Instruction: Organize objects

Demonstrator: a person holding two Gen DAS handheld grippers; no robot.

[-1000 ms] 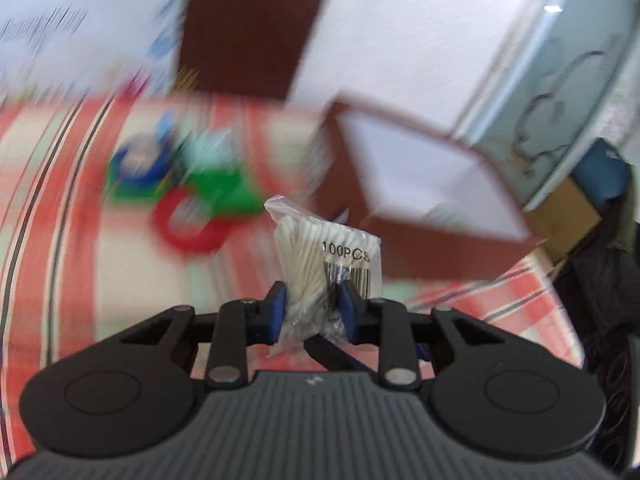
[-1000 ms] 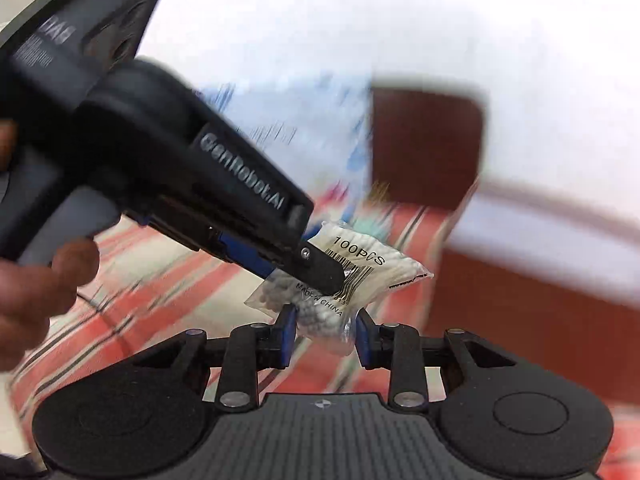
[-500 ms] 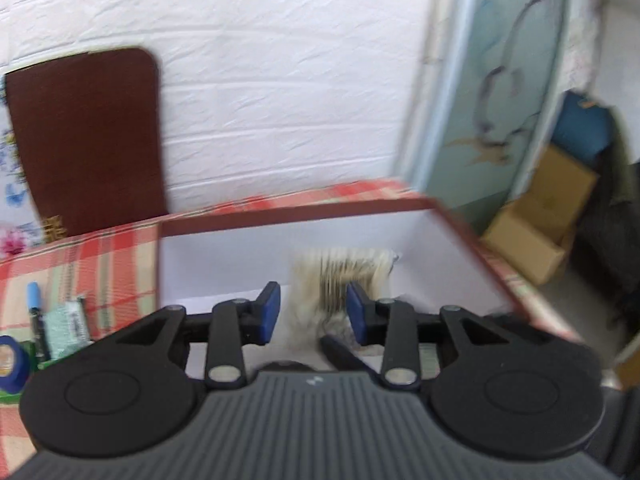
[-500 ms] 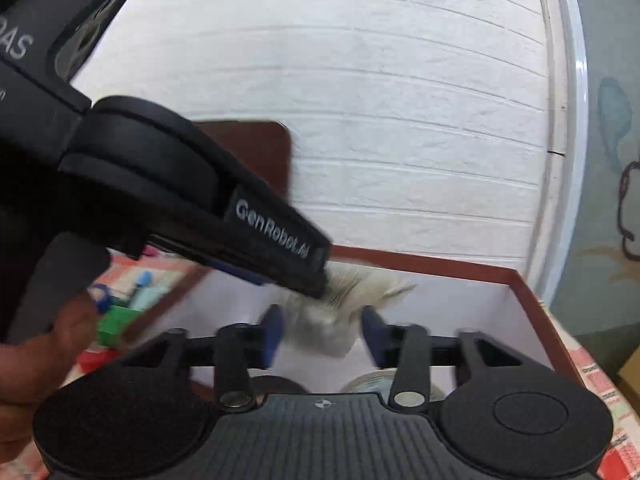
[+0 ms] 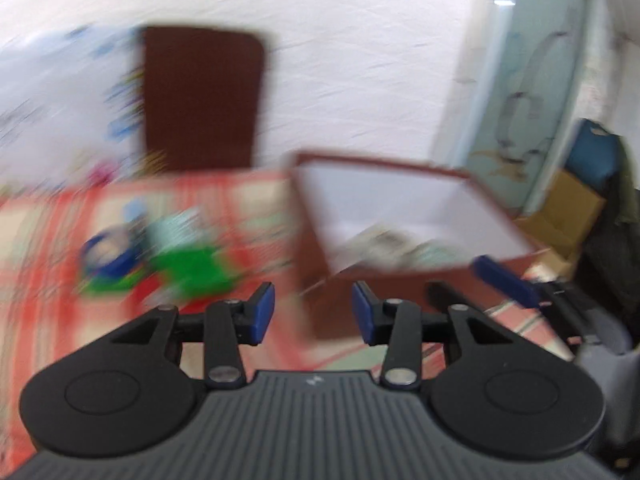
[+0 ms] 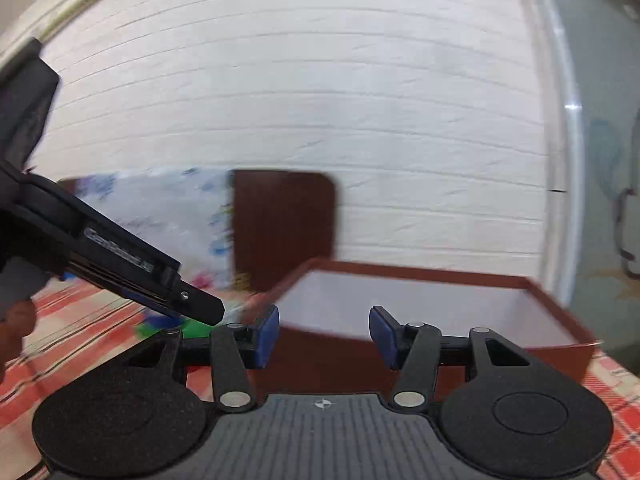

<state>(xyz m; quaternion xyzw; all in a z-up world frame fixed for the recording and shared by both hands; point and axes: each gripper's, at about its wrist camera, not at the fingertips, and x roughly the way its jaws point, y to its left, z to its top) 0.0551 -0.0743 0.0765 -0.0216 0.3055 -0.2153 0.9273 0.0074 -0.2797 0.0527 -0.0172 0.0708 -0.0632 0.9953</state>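
A brown box with a white inside (image 5: 400,204) stands on the checked cloth; it also shows in the right wrist view (image 6: 420,304). A blurred pale bag of cotton swabs (image 5: 384,246) lies inside it. My left gripper (image 5: 308,312) is open and empty, in front of the box's left corner. My right gripper (image 6: 320,334) is open and empty, in front of the box. The left gripper's body (image 6: 132,272) crosses the right wrist view at left. A blue fingertip of the right gripper (image 5: 500,280) shows at the right of the left wrist view.
A blue tape roll (image 5: 108,256), green items (image 5: 184,268) and other small blurred things lie on the red checked tablecloth (image 5: 48,280) left of the box. A brown board (image 5: 200,96) leans on the white brick wall. Cardboard boxes (image 5: 568,208) sit beyond the table's right edge.
Both grippers held the swab bag a second ago. The bag was carried over the box and let go. Both grippers have now opened and pulled back from the box.
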